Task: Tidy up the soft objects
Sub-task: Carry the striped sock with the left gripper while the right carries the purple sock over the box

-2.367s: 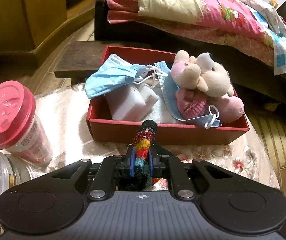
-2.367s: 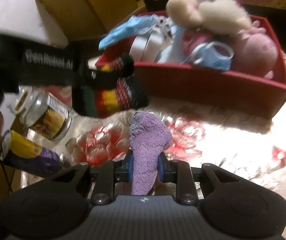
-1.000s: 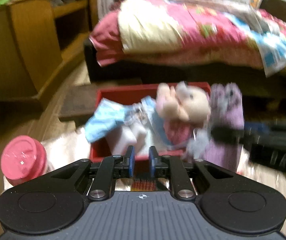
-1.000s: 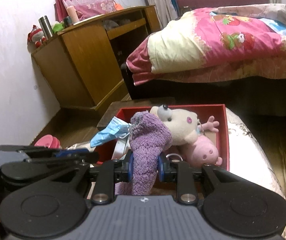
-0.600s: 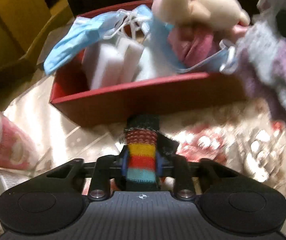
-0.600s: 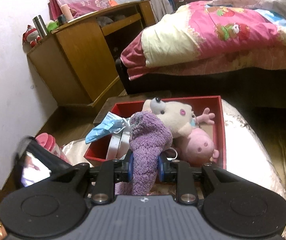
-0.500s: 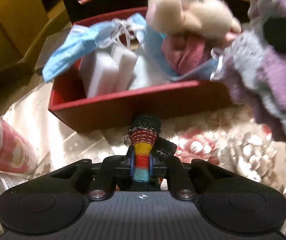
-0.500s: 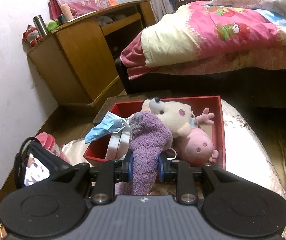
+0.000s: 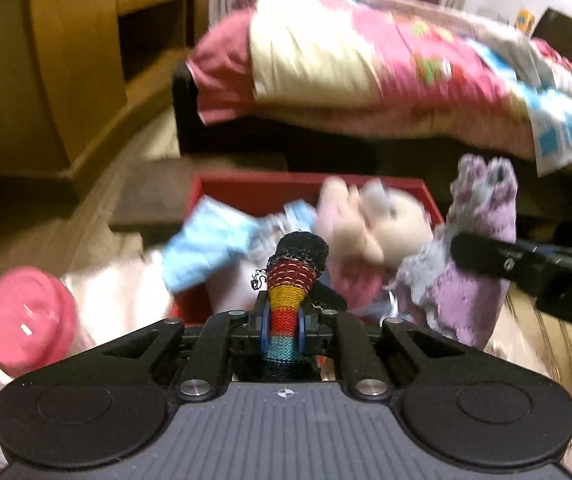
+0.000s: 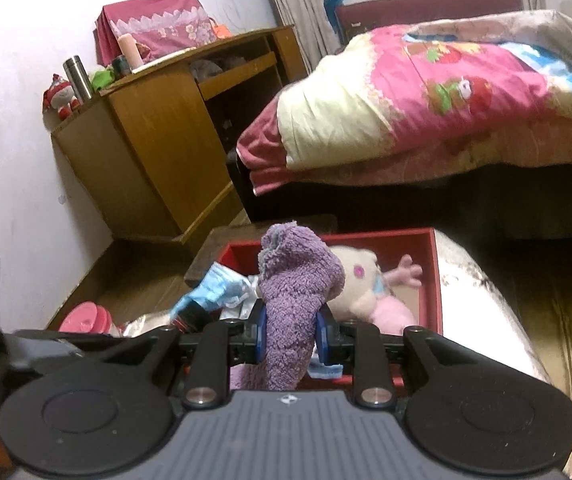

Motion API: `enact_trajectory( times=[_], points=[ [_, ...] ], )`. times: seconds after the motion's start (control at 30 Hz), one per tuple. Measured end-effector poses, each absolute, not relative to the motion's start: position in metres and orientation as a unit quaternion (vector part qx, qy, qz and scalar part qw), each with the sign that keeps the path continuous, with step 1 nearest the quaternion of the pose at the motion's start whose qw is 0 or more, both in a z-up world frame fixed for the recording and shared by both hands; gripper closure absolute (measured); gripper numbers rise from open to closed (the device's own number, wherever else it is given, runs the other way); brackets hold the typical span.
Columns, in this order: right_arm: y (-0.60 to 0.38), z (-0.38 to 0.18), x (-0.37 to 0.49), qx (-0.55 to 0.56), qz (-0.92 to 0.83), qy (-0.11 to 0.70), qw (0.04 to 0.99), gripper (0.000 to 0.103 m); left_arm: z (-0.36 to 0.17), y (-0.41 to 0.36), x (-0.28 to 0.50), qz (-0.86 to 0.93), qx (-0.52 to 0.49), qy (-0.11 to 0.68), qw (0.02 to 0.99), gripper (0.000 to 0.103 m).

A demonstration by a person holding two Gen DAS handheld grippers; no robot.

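Observation:
My left gripper (image 9: 282, 330) is shut on a striped knit sock (image 9: 287, 294) with a black toe, held up in front of the red box (image 9: 246, 188). My right gripper (image 10: 290, 334) is shut on a fluffy purple sock (image 10: 293, 292), held above the near side of the red box (image 10: 431, 276); this sock also shows at the right of the left wrist view (image 9: 473, 276). The box holds a pig plush (image 10: 365, 284), blue face masks (image 10: 216, 290) and white sponges.
A pink-lidded cup (image 9: 26, 316) stands left of the box on the floral tablecloth (image 10: 469, 312). A bed with a pink quilt (image 10: 445, 96) lies behind, a wooden cabinet (image 10: 158, 136) at the back left. The left gripper's body (image 10: 26, 344) sits low left in the right wrist view.
My left gripper has lifted the striped sock off the table and tilted up toward the box. My right gripper holds the purple sock slightly higher over the box.

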State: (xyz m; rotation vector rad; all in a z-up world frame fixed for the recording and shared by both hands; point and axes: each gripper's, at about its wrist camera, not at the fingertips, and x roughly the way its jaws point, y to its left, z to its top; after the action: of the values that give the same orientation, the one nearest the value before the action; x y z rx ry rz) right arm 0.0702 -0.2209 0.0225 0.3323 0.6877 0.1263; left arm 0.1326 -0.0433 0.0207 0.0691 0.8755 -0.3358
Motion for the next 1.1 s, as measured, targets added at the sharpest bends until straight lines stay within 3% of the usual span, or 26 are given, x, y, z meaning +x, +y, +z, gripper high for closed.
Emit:
enact_trajectory(
  times=[0.6,1.1],
  points=[
    [-0.227,0.034,0.110,0.137,0.036,0.308,0.941,0.101,0.040,-0.042,0.167,-0.141,0.017,0.383,0.913,0.093],
    [-0.217,0.003,0.147,0.093,0.031,0.336,0.937,0.101,0.006,-0.058,0.195,-0.126,0.043,0.396,0.909,0.091]
  ],
)
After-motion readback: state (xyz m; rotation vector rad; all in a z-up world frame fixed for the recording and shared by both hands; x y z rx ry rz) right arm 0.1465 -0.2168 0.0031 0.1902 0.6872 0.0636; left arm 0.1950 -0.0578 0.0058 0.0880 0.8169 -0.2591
